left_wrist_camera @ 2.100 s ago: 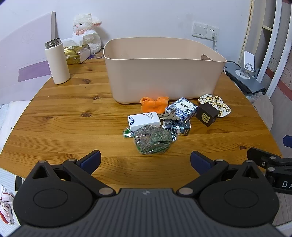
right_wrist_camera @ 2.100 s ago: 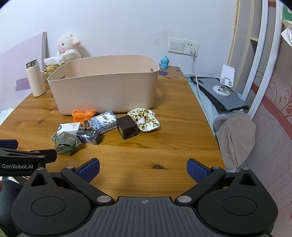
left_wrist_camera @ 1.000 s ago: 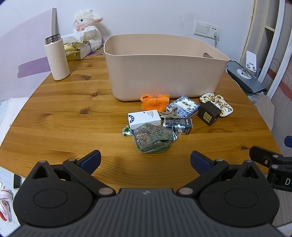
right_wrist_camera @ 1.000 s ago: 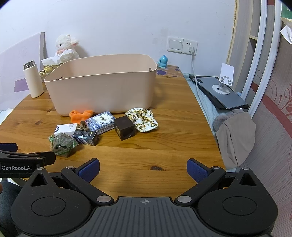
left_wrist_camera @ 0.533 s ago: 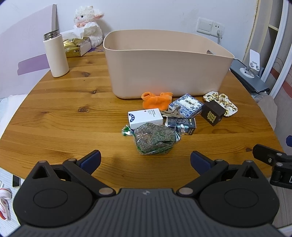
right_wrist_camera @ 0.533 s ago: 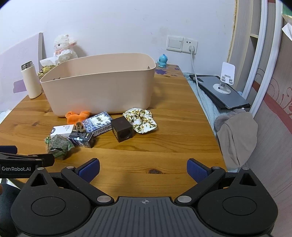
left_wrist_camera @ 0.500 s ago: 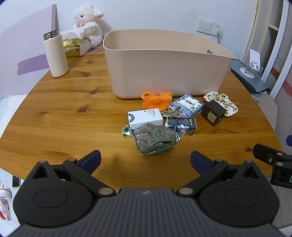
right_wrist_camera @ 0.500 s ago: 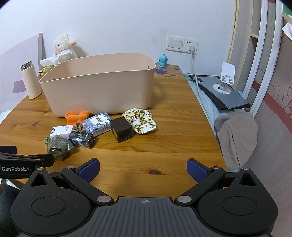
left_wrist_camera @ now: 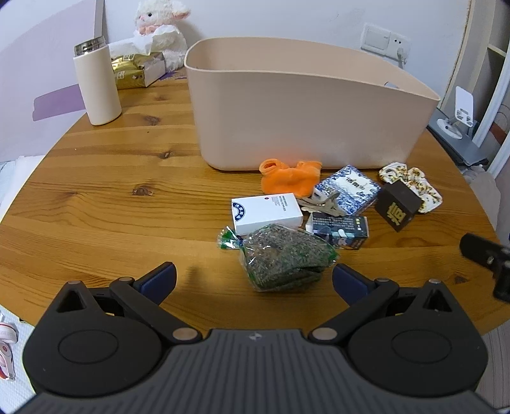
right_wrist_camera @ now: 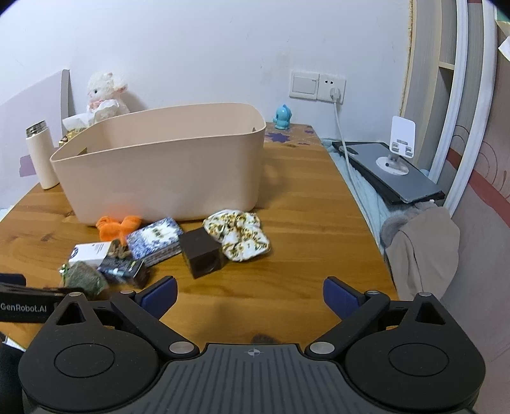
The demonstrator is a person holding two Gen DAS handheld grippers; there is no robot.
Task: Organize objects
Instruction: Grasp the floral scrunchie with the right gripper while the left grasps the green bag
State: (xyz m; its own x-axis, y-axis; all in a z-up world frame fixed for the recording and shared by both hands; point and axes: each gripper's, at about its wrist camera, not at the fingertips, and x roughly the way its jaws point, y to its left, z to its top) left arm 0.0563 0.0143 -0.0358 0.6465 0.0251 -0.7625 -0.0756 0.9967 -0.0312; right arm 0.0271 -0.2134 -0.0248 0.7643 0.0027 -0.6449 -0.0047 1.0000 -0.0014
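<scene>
A beige plastic bin [left_wrist_camera: 302,108] [right_wrist_camera: 165,165] stands on the round wooden table [left_wrist_camera: 95,203]. In front of it lie an orange cloth [left_wrist_camera: 288,176], a white box [left_wrist_camera: 266,211], a clear bag of green-brown bits [left_wrist_camera: 283,254], a dark box [left_wrist_camera: 339,227], a blue-patterned packet [left_wrist_camera: 349,188], a brown hair clip [left_wrist_camera: 322,203], a dark cube [left_wrist_camera: 398,205] [right_wrist_camera: 202,253] and a floral scrunchie [left_wrist_camera: 414,183] [right_wrist_camera: 239,234]. My left gripper [left_wrist_camera: 253,278] is open just short of the green bag. My right gripper [right_wrist_camera: 250,294] is open, below the cube and scrunchie.
A cream flask [left_wrist_camera: 97,84], a gold tissue box [left_wrist_camera: 137,70] and a white plush lamb [left_wrist_camera: 161,28] stand at the back left. A small blue figure [right_wrist_camera: 282,116], wall sockets [right_wrist_camera: 317,86], a cable, a grey slab with a white stand [right_wrist_camera: 395,172] and a draped garment [right_wrist_camera: 420,242] are to the right.
Both grippers have moved forward toward the pile, so the objects look larger and nearer. Nothing on the table has moved, and both grippers stay open.
</scene>
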